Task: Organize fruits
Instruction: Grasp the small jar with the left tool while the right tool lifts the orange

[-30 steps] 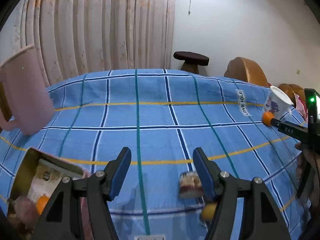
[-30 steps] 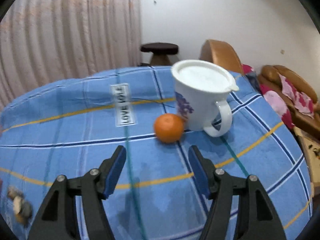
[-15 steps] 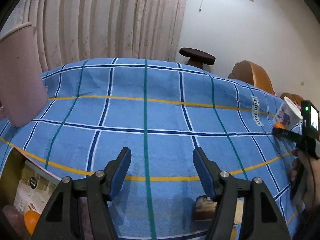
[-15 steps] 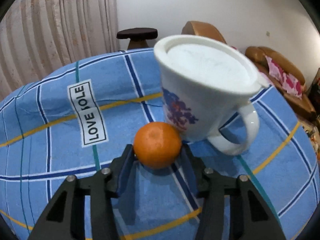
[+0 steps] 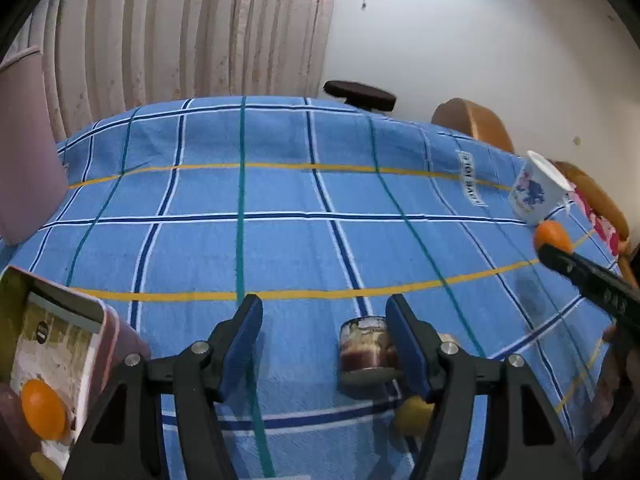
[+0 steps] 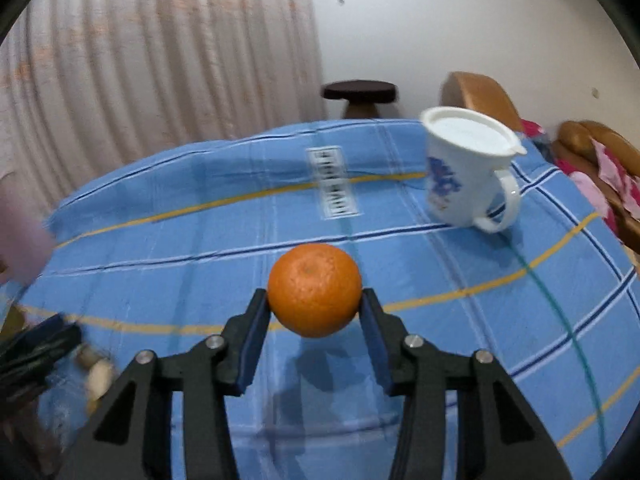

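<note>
My right gripper (image 6: 314, 306) is shut on an orange (image 6: 315, 290) and holds it above the blue checked cloth (image 6: 200, 272); its shadow lies below. In the left wrist view the same orange (image 5: 552, 236) shows at the far right at the tip of the right gripper's finger (image 5: 580, 276). My left gripper (image 5: 322, 320) is open and empty above the cloth. A pink tray (image 5: 108, 320) at the lower left holds another orange (image 5: 44, 408). A yellowish fruit (image 5: 412, 416) lies partly hidden behind my left gripper's right finger.
A white mug with a blue print (image 6: 468, 176) stands on the cloth at the right, also seen in the left wrist view (image 5: 538, 190). A small brown jar (image 5: 366, 346) sits by the left gripper. A pink cup (image 5: 24, 152) stands far left. Stool and sofa lie beyond.
My right gripper closed on the orange beside the mug, lifted it and pulled back from the mug. My left gripper shifted its view slightly and stayed open.
</note>
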`<state>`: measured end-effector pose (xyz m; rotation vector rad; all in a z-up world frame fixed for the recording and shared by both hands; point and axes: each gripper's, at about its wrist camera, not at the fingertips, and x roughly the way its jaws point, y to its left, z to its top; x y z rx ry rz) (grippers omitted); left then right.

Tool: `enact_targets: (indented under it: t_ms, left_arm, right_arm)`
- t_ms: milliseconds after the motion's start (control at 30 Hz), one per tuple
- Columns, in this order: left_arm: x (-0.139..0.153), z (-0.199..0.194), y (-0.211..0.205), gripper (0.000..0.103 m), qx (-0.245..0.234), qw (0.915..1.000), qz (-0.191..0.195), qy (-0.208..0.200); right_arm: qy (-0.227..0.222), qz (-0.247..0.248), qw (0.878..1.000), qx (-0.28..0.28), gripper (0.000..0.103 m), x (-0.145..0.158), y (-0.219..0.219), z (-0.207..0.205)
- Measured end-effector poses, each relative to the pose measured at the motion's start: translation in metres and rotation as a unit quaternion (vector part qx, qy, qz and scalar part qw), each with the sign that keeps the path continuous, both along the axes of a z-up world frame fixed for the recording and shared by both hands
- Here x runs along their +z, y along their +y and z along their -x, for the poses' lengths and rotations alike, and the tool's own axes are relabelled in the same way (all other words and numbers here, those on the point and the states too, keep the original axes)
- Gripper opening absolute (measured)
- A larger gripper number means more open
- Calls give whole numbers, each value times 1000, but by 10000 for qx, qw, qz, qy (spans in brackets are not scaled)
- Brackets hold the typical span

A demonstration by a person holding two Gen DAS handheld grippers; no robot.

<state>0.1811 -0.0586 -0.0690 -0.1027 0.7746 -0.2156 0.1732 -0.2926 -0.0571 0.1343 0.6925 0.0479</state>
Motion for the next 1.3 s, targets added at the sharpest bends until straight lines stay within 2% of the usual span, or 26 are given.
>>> enact_targets:
  t_ms: [267,367,433,500,700,933,1000,1067,1300]
  left_arm:
    - [-2,11,-9,65,-235,9997,12,21]
    - [-7,2,1,66,-200,9987,401,255]
    - [-9,0,5,65,-155,9980,530,312]
    - [-9,0,5,49,-248,9970,661,309]
    - [-9,5,8,48,-346,9959,765,343]
    - [-11,7,3,48,-507,9958,629,423]
    - [-11,7,2,37,-618,9949,672,427]
    - [-10,9,1,37,-576,9959,584,383]
    - [-6,15,9,37,-389,9970,638,207]
  right_arm:
    - [-73,77,9995,301,48,-20,41,12]
    - [-177,11,9993,323,48,-20,42,21]
    - [-201,67,9991,374,48,-21,44,21]
    - [-226,117,9987,431,48,-20,49,21]
    - [-331,163,9983,454,49,-18,50,26]
    - [-331,226,9980,483,49,-18,53,26]
    - [-347,235,9978,504,49,-17,53,26]
    - [-352,224,9978,510,49,-17,53,27]
    - [-544,154,9962,662,49,-13,55,33]
